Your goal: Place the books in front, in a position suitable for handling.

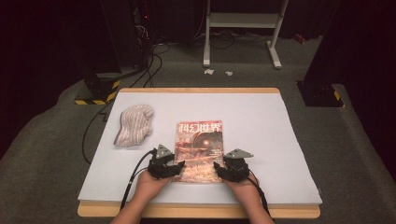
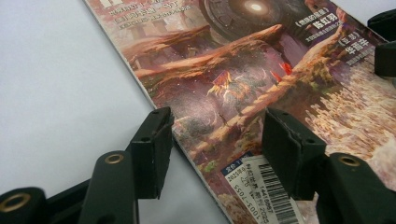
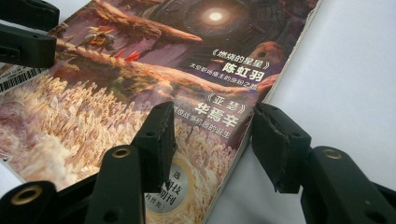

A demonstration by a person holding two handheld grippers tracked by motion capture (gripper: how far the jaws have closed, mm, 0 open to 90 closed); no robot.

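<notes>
1. A science-fiction magazine (image 1: 200,150) lies flat, cover up, on the white table (image 1: 261,116), toward the table's near edge and about midway across it.
2. The left gripper (image 1: 176,166) sits at the magazine's near-left corner; its jaws stand apart and straddle the magazine's left edge, one pad over the cover, one over the table, pressing nothing.
3. The right gripper (image 1: 218,166) is at the magazine's near-right corner, its jaws likewise parted and straddling the right edge, with no grip on it.
4. A barcode sticker (image 2: 268,191) shows on the cover just beside the left gripper's inner jaw.
5. A striped cloth (image 1: 134,125) lies bunched up, left of the magazine and well apart from it.
</notes>
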